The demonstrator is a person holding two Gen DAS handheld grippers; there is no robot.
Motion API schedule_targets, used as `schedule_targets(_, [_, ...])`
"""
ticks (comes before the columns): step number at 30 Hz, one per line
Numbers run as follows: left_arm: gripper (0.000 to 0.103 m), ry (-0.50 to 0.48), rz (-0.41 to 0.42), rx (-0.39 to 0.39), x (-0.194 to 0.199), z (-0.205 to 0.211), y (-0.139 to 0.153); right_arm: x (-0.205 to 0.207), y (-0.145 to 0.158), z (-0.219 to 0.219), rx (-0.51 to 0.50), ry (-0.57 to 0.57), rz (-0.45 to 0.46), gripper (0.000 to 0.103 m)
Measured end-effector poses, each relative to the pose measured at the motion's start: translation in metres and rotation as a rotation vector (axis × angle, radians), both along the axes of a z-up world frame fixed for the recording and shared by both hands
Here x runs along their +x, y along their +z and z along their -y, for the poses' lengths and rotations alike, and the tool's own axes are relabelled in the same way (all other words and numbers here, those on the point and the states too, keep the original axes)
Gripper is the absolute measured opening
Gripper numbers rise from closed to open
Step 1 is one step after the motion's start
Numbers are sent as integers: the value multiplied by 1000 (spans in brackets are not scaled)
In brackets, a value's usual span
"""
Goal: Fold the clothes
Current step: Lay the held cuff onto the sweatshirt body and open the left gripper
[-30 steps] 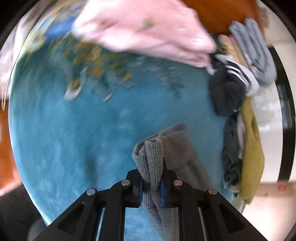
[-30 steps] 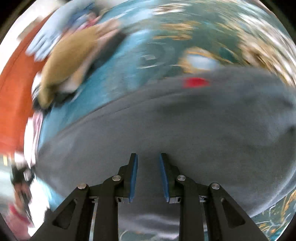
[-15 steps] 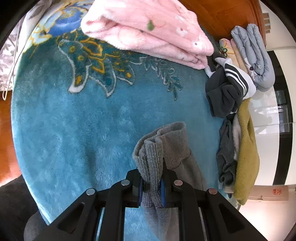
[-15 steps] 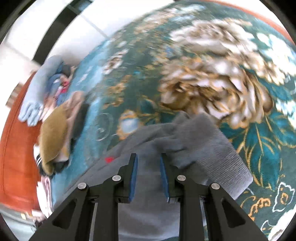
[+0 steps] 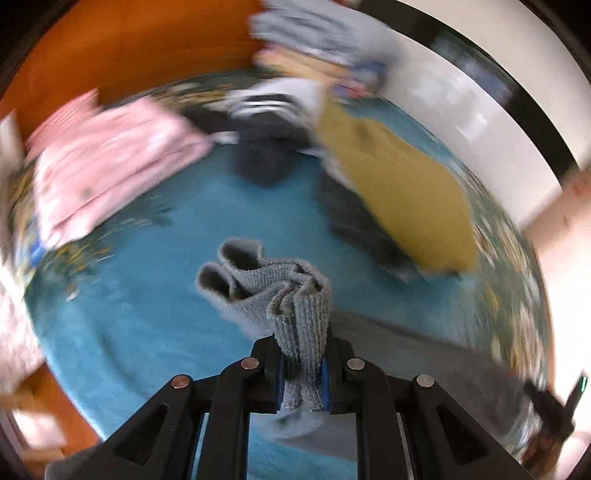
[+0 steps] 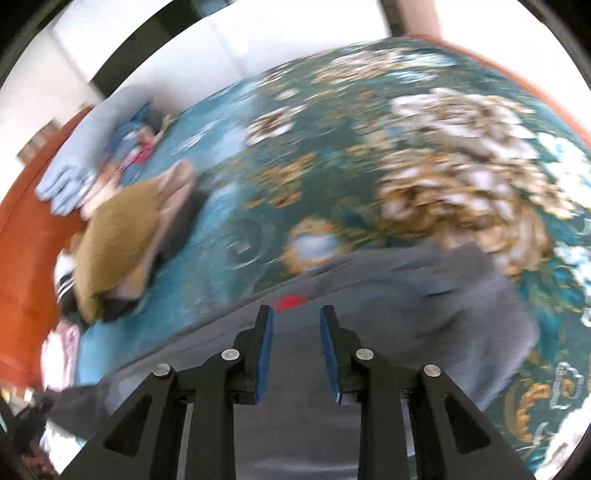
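Observation:
My left gripper (image 5: 302, 373) is shut on the ribbed cuff of a grey garment (image 5: 295, 310), which bunches up past the fingertips; the grey cloth trails off to the right over the blue rug. In the right wrist view the same grey garment (image 6: 424, 295) lies spread on the patterned rug, with a small red tag (image 6: 291, 302) near its edge. My right gripper (image 6: 295, 343) is open and empty just above the grey cloth, near the red tag. Both views are motion-blurred.
A pink folded blanket (image 5: 110, 162) lies at the rug's far left. A heap of clothes, black-and-white striped (image 5: 273, 107), mustard (image 5: 402, 188) and light blue (image 5: 321, 29), lies along the far edge; it also shows in the right wrist view (image 6: 118, 236). Orange floor surrounds the rug (image 6: 369, 147).
My left gripper has swung right with the grey cuff still held, bringing the clothes heap to centre. My right gripper stays open and has shifted slightly over the grey cloth.

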State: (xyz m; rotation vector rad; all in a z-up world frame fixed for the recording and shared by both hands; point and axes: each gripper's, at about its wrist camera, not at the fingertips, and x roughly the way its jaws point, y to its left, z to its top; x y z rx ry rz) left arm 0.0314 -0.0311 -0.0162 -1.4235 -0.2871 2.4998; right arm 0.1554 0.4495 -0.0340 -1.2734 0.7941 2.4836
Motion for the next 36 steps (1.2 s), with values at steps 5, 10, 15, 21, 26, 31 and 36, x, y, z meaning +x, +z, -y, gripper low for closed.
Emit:
schedule_targets(5, [15,-285,-70,-40,22,-96,21,-11,-4,33,-3,107,1,36])
schedule_targets(10, [15,-448,22,-38,30,-157,-1,-7,-15,44,-48,118,26,36])
schedule_targets(15, [16,-492,184,-46,37,-185,-41,4,-25,46,-73,127,66,37])
schedule_targets(21, [38,-529,245,-34,59,-191,-56,11,-39,52,-120,135,114,38])
schedule_targets(26, [63,-548,278,68,65,-184,-48,8,-44,62,-138,163,126,40])
schedule_targets(31, [63,-468,242,176,59,-135,-34,5,-44,74,-225,222,102,50])
schedule_targets(36, [63,-100,272,175,32,-43,-53,1,-52,99,-407,337,63,55])
